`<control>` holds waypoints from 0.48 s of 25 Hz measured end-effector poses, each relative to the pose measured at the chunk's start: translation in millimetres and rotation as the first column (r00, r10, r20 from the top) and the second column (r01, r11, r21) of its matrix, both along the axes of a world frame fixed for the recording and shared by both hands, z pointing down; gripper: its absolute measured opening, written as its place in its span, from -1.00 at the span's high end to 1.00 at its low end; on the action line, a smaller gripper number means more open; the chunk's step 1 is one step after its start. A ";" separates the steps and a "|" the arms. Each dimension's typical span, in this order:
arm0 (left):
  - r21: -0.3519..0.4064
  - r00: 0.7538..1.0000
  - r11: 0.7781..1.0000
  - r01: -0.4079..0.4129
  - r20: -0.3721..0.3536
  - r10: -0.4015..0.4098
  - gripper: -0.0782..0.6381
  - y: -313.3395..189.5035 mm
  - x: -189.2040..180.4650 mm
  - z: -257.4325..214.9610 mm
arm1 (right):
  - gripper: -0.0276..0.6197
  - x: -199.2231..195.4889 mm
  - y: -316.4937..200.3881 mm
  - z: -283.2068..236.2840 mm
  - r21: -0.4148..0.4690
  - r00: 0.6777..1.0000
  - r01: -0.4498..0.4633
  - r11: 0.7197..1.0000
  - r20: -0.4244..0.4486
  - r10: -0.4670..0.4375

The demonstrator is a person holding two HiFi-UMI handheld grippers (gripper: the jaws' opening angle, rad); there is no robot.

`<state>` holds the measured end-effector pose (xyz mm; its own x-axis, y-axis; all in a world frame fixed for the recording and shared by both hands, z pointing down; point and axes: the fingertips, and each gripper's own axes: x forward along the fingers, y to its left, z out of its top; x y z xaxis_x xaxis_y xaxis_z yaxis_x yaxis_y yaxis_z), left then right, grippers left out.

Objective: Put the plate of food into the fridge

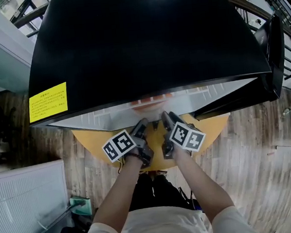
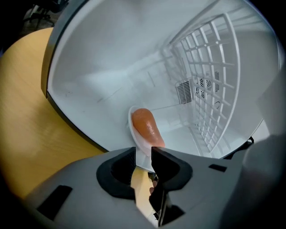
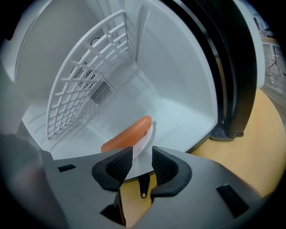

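A white plate (image 2: 139, 145) carrying an orange sausage (image 2: 145, 125) rests on the white floor of the open black fridge (image 1: 143, 41), just inside its front edge. My left gripper (image 2: 143, 154) is shut on the plate's near rim. At the plate's other side (image 3: 145, 144), beside the sausage (image 3: 127, 133), my right gripper (image 3: 142, 159) is open; the rim lies between its pads, and the pads do not press on it. In the head view both grippers (image 1: 142, 125) (image 1: 165, 118) reach side by side into the fridge mouth.
The fridge stands on a round wooden table (image 1: 88, 140). Its door (image 1: 270, 59) hangs open at the right. A white wire rack (image 3: 85, 85) stands upright against the fridge's inner wall, beside a vent. A white cabinet (image 1: 25, 203) stands on the floor at lower left.
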<state>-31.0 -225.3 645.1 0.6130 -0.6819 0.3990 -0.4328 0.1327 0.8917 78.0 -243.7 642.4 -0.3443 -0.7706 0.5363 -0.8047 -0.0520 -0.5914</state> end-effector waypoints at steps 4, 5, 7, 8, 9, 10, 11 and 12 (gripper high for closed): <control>0.027 0.999 0.999 -0.042 0.025 0.042 0.45 17.6 0.5 -12.5 | 0.49 -3.6 12.6 -14.6 0.024 1.000 0.009 1.000 0.004 -0.009; 0.036 0.998 0.998 -0.052 0.037 0.050 0.45 21.5 -0.3 -16.1 | 0.49 -4.9 16.1 -19.3 0.031 1.000 0.011 0.999 0.009 -0.012; 0.054 0.996 0.996 -0.067 0.064 0.064 0.47 29.3 -2.3 -23.3 | 0.51 -7.9 24.7 -29.0 0.047 1.000 0.017 0.999 0.020 -0.018; 0.060 0.995 0.996 -0.073 0.073 0.069 0.48 33.5 -3.0 -26.7 | 0.52 -9.5 29.7 -33.9 0.055 1.000 0.022 0.998 0.021 -0.023; 0.063 0.994 0.995 -0.078 0.077 0.073 0.50 38.0 -3.1 -30.1 | 0.55 -11.2 35.2 -39.1 0.064 0.999 0.027 0.998 0.022 -0.029; 0.065 0.994 0.994 -0.084 0.078 0.079 0.52 42.6 -2.7 -33.7 | 0.59 -13.1 41.0 -44.6 0.074 0.999 0.033 0.997 0.023 -0.035; 0.069 0.993 0.993 -0.092 0.081 0.087 0.53 47.2 -2.1 -38.0 | 0.61 -15.0 46.9 -50.2 0.083 0.999 0.038 0.996 0.024 -0.041; 0.076 0.991 0.992 -0.103 0.088 0.096 0.55 51.7 -1.7 -42.8 | 0.63 -16.8 52.6 -56.1 0.094 0.999 0.044 0.995 0.025 -0.046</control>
